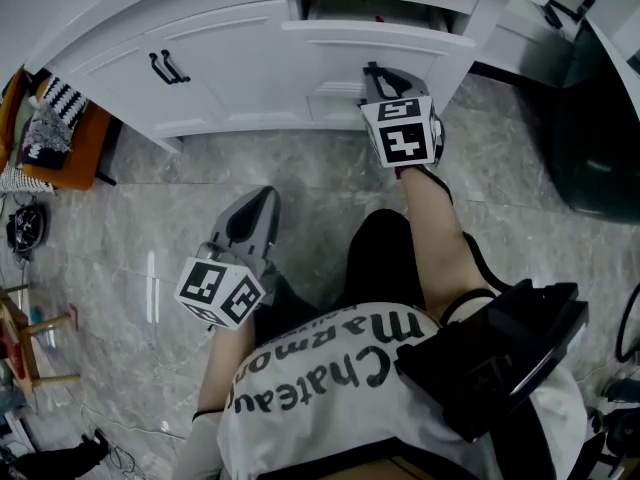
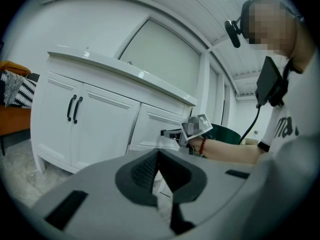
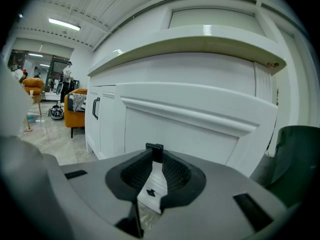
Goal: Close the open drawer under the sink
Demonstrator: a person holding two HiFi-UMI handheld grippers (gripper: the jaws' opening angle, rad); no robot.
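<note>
Drawer [image 1: 380,36] stands open under the sink counter [image 3: 200,46], handle in my right gripper [image 3: 153,159].
Its jaws pinch nearly together on the black handle [image 3: 154,148]; the drawer front runs crosswise dead ahead, so I'd push straight in. My left gripper [image 1: 266,196], closed and empty, hangs farther back.

Your head camera looks steeply down from above your chest, taking in the floor [image 1: 150,228], your left gripper [image 1: 262,200], your right gripper [image 1: 372,71] and the white cabinet [image 1: 230,68] at the top of frame. The left gripper view sits low and back from the cabinet, facing it at an angle across its doors [image 2: 85,129]. The right gripper view is close against the drawer [image 3: 190,129], looking up its front, with the black handle [image 3: 154,149] at the jaw tips. All three views share the drawer.
</note>
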